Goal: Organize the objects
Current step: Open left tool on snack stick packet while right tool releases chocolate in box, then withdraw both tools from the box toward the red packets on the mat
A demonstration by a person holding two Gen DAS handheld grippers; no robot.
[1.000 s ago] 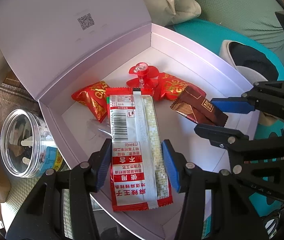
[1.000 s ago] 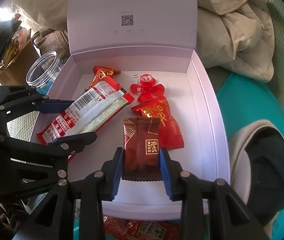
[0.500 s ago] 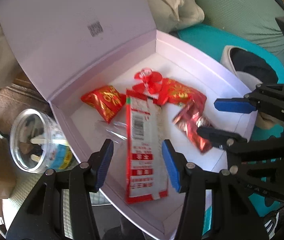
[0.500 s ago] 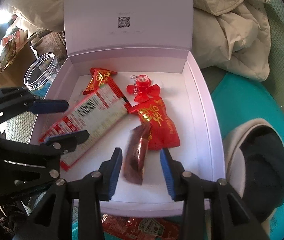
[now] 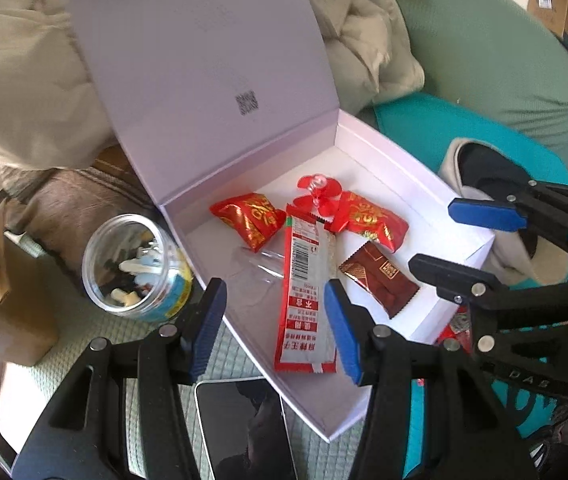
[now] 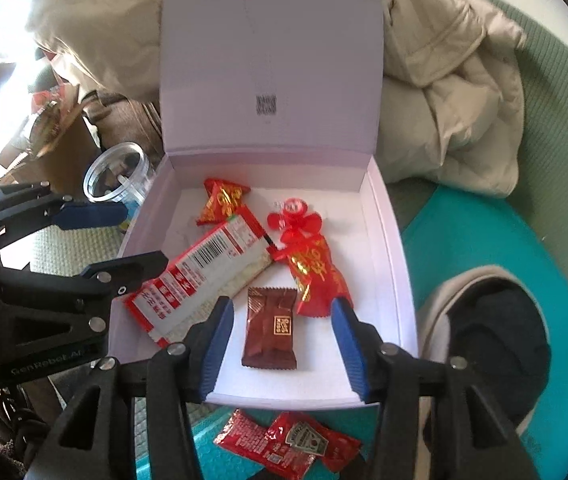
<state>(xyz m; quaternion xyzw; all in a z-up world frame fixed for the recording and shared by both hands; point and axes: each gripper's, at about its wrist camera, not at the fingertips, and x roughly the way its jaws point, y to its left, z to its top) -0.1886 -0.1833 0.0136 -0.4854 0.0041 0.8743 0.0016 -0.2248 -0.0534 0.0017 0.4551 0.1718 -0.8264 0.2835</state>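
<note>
An open white box (image 5: 368,140) (image 6: 388,240) holds a long red-and-white snack packet (image 5: 304,296) (image 6: 200,276), a brown chocolate wrapper (image 5: 380,284) (image 6: 270,328), two red-and-gold packets (image 5: 250,218) (image 6: 316,272) and a red plastic toy (image 5: 318,194) (image 6: 294,220). My left gripper (image 5: 276,324) is open and empty, pulled back above the box's near edge. My right gripper (image 6: 282,344) is open and empty, with the chocolate wrapper lying loose between its fingers. Each gripper shows in the other's view.
A clear jar (image 5: 136,268) with small items stands left of the box. A phone (image 5: 244,428) lies in front of it. Red ketchup sachets (image 6: 288,444) lie on the teal mat (image 6: 484,248). A shoe (image 6: 496,340) sits right. Beige jackets (image 6: 444,100) lie behind.
Both grippers have opened wide and drawn back from the box. The long packet and the chocolate wrapper were let go and now lie flat inside.
</note>
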